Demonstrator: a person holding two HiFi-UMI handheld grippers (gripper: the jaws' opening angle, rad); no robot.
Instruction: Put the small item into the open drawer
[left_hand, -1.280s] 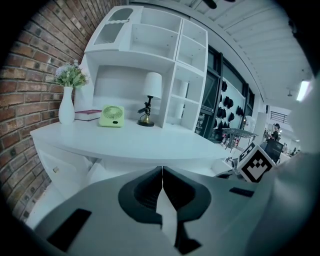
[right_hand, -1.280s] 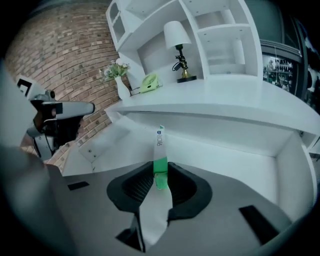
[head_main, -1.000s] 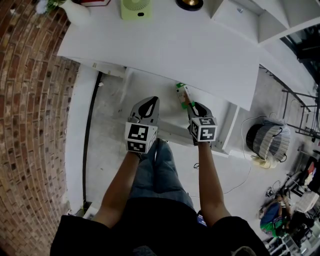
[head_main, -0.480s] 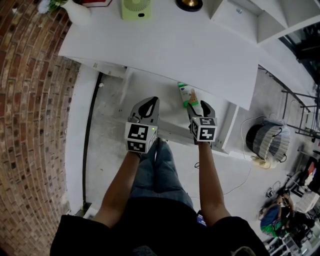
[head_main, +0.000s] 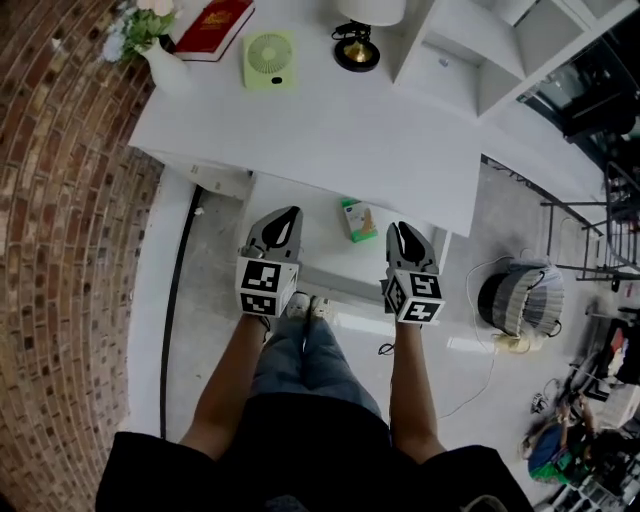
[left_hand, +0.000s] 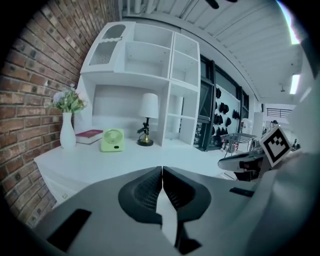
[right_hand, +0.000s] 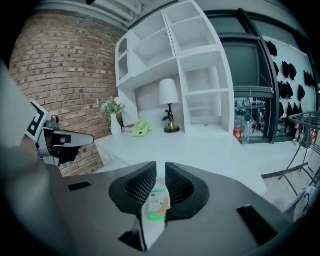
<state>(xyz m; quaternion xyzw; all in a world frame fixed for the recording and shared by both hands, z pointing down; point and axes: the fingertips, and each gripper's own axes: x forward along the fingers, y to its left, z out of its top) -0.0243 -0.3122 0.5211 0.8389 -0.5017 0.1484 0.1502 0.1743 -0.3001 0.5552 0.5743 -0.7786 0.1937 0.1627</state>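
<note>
The small item (head_main: 353, 219), a green-and-white packet, lies flat in the open white drawer (head_main: 318, 252) under the desk. My right gripper (head_main: 403, 232) hovers just right of it, not touching it. In the right gripper view the packet (right_hand: 157, 207) shows below, through the narrow gap of my right gripper (right_hand: 160, 167), whose jaws are closing with nothing pressed between the pads. My left gripper (head_main: 283, 215) hangs over the drawer's left side. In its own view my left gripper (left_hand: 162, 170) has its jaws together and empty.
The white desk (head_main: 300, 120) carries a green fan (head_main: 269, 59), a red book (head_main: 213, 25), a vase (head_main: 160, 55), a lamp (head_main: 355, 50) and a shelf unit (head_main: 480, 50). A brick wall (head_main: 60, 250) runs along the left. A round basket (head_main: 515, 300) stands on the floor at right.
The packet has left my right gripper and now lies in the drawer. The right gripper has pulled back to the right of it. The left gripper stayed shut.
</note>
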